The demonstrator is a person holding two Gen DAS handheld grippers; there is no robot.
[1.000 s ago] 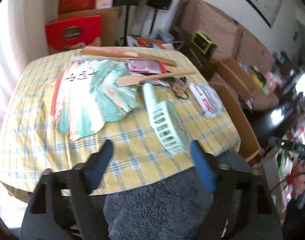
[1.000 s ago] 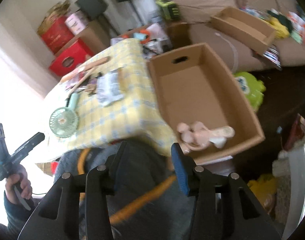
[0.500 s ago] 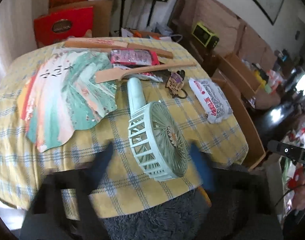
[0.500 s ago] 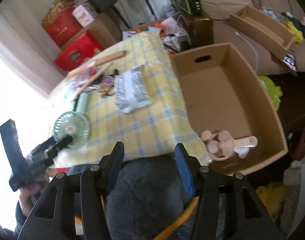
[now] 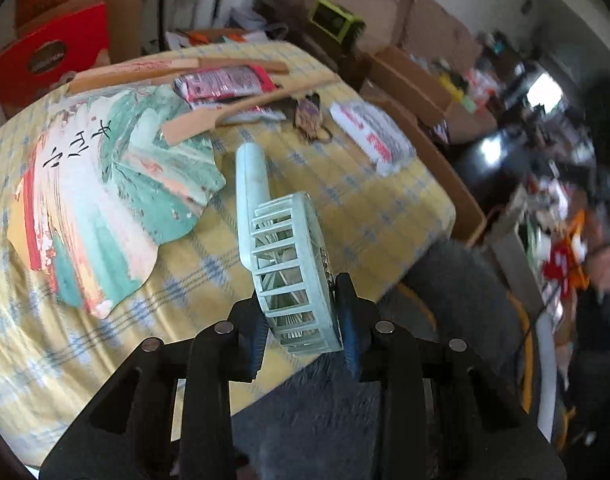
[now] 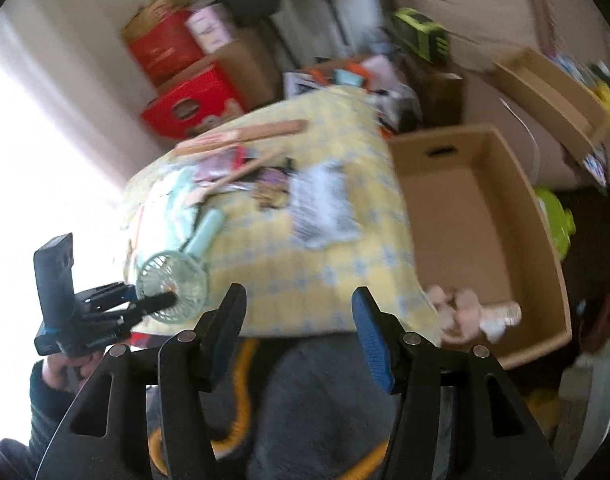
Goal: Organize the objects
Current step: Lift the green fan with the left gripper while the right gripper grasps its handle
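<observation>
Between the left tool's [image 5: 303,330] closing pads — ribbed mint plastic fan [image 5: 291,276]; right tool [image 6: 299,330] wide, empty.

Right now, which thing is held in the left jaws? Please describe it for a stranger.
Look at the yellow checked tablecloth, at its near edge. There the left gripper, just closing, clamps the round cage of a mint-green handheld fan. Unlike its flat neighbours, it has a straight handle.

Left gripper [image 5: 303,330] just closed onto mint handheld fan [image 5: 289,276] head (handle resting on tablecloth [image 5: 345,216]).
</observation>
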